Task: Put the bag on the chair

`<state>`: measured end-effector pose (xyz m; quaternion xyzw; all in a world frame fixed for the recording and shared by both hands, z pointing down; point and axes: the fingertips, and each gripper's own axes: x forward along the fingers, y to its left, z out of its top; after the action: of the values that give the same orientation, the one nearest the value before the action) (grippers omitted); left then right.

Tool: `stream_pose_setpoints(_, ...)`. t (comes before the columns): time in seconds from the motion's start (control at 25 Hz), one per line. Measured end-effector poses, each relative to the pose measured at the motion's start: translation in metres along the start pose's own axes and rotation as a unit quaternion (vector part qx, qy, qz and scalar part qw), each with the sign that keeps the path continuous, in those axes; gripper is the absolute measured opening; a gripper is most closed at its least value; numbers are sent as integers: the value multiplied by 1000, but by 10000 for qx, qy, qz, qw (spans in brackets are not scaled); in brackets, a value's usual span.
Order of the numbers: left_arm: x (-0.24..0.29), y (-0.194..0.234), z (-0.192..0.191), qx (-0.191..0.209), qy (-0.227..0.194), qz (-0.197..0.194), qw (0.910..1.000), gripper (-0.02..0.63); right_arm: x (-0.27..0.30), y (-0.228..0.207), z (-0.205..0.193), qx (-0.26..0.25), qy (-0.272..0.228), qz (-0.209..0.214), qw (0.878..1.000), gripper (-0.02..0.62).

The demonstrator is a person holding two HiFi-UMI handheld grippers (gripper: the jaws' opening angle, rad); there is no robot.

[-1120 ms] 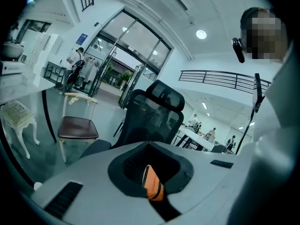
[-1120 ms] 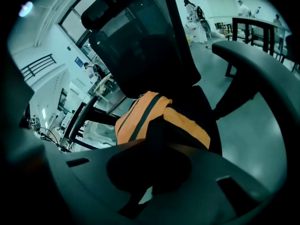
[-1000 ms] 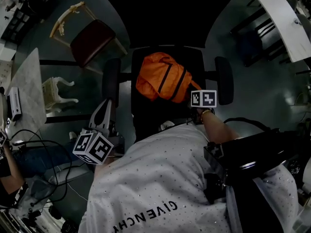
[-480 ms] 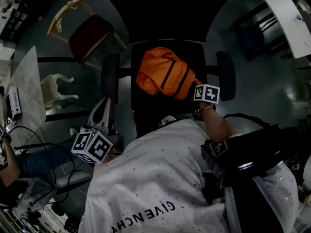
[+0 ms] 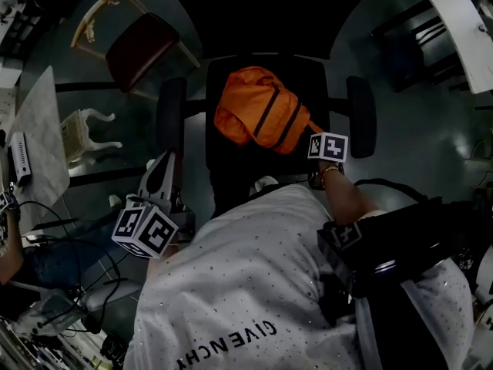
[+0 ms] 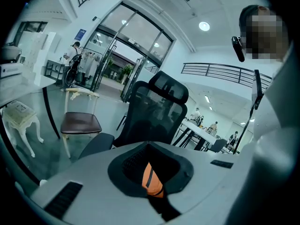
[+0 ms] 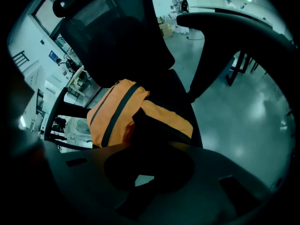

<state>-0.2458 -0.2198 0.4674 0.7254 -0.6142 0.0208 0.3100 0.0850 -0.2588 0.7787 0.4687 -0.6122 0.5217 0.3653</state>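
Note:
The orange bag (image 5: 258, 118) with black straps lies on the seat of the black office chair (image 5: 231, 172). My right gripper (image 5: 310, 132) points steeply down at the bag's near right corner. Its jaws have just been opening a little, and the bag's dark strap and orange cloth (image 7: 117, 116) still run in between them. My left gripper (image 5: 163, 168) hangs back beside the chair's left armrest (image 5: 171, 126), shut and holding nothing. In the left gripper view a sliver of the bag (image 6: 152, 182) shows in front of the chair's mesh backrest (image 6: 159, 111).
A wooden chair with a dark red seat (image 5: 142, 48) and a small white stool (image 5: 88, 133) stand to the left. A marble table (image 5: 38, 145) with cables is at far left, a white table (image 5: 462, 21) at top right. The right armrest (image 5: 360, 114) is beside my right gripper.
My right gripper has sunk a little toward the seat with the bag's corner, and the bag has settled onto the seat. The left gripper has hardly moved.

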Motion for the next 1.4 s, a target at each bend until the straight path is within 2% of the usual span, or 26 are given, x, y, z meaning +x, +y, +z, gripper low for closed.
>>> stream_pose_setpoints(0.2,7,-7,-3,40,87,-14,10000,0,5,-2,-3,17,71,145,9999,66)
stream_pose_setpoints(0.4,0,-15,-14,79,139,90,9998,0,8,0,-12,213,-13,492,9986,63)
stream_pose_setpoints(0.6,-8,-27,-23,90,174,136,9997,0,5,3,-13,458,-107,889,9949,99)
stream_pose_setpoints(0.8,-26,-30,-35,95,170,193,9996,0,5,5,-18,466,-195,985,9939,126)
stream_pose_setpoints(1.0,-48,-17,-40,-136,108,272,9995,0,-4,21,-13,510,-572,1181,9900,129)
stream_pose_setpoints(1.16,-72,-13,-39,-148,-32,263,9995,0,-17,42,-11,824,-920,1697,9777,137)
stream_pose_setpoints(1.32,-107,-8,-39,-188,-104,376,9991,0,-35,58,-2,884,-1271,1926,9690,192)
stream_pose_setpoints(1.4,-127,-4,-45,-225,-135,445,9987,0,-43,58,-2,847,-1411,1884,9682,223)
